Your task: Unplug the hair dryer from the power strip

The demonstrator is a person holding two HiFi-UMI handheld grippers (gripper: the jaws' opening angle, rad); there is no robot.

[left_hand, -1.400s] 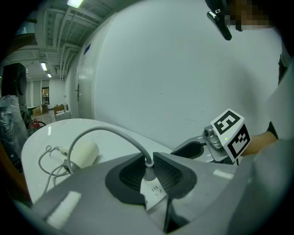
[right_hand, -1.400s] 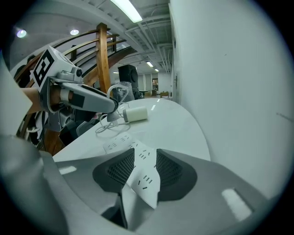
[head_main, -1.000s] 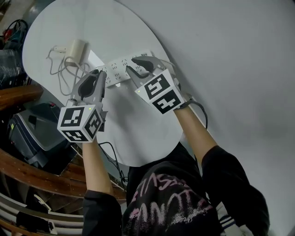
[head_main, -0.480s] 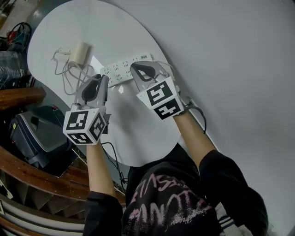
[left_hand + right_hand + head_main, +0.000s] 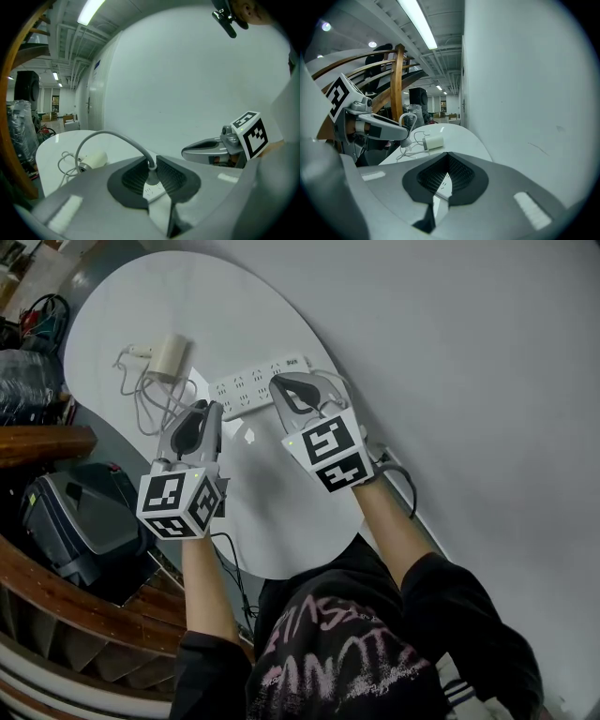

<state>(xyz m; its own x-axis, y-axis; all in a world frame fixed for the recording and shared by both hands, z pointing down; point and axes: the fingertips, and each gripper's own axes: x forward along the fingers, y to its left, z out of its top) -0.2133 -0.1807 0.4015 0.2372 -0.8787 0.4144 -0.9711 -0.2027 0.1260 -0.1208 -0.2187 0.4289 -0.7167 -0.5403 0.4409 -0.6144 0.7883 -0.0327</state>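
While left gripper (image 5: 152, 164) jaws pinch plug (image 5: 150, 174) | power strip (image 5: 251, 383) directly beneath

White oval counter pushed up to a bare wall in a large open hall
The counter (image 5: 216, 296) has a smooth, rounded white top and sits tight against the plain pale wall (image 5: 469, 352). On its other side run brown wooden rails (image 5: 47, 442), some of them curved, with a black case (image 5: 70, 512) below the counter's edge. Overhead, long strip lights (image 5: 417, 23) run along an open ceiling, and a bright hallway with more lights stretches away beyond
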